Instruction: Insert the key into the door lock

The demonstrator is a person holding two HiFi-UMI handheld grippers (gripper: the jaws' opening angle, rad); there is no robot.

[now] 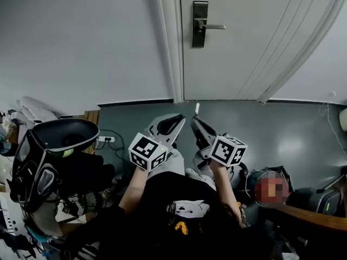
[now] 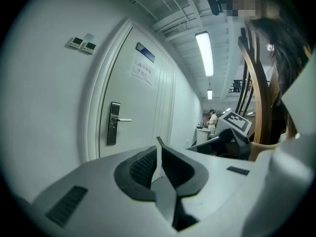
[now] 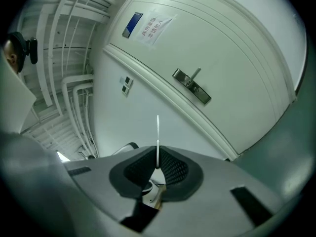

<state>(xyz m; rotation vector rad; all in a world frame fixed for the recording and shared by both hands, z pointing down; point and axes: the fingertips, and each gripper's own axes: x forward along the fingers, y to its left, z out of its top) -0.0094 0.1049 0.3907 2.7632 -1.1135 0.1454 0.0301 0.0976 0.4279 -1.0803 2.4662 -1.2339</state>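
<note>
While clamped in right hand-held gripper point(image 3: 158, 157), thin silvery key point(image 3: 158, 132), edge-on, upright.

door lock point(image 1: 200, 24): by the left edge of the door point(image 1: 255, 42), well ahead of both grippers
key point(image 1: 197, 109): in the right gripper point(image 1: 196, 121) – tip toward the door's bottom edge
left gripper point(image 1: 174, 118): just left of the right gripper
power strip point(image 1: 106, 139): on the floor point(image 1: 282, 129), left of the left gripper

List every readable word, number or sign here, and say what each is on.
Paper notice on the door: printed characters, too blurred to read.
Blue plate beside it: nothing legible.
Marker cubes: square patterns only, no words.
</note>
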